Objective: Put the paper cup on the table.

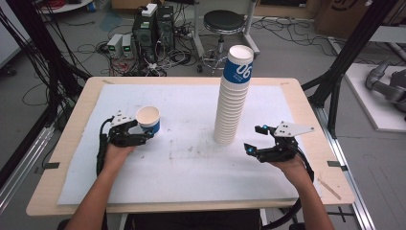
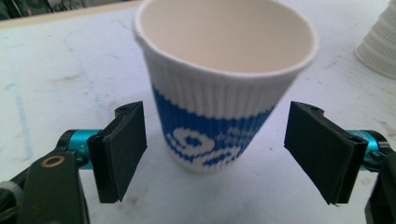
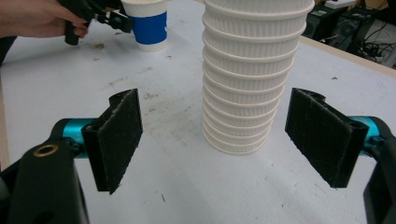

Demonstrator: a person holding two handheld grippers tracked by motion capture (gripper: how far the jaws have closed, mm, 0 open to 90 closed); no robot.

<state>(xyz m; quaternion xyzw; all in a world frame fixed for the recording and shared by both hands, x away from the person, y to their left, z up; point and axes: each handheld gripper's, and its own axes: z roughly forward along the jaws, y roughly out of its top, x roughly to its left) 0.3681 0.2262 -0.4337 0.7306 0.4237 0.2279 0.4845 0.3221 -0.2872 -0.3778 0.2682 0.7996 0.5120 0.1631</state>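
We see the ribbed white paper cup with a blue band upright at centre frame, between our left gripper's spread pads, clear of both. At lower right of the high view, our right gripper gapes, empty, beside the tall stack of white paper cups.

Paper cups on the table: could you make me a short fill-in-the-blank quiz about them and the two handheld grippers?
1. The single cup stands upright between the left gripper's ____ pads.
2. The band around that cup is ____.
3. The right gripper faces the tall ____ of cups.

Missing words: open; blue; stack
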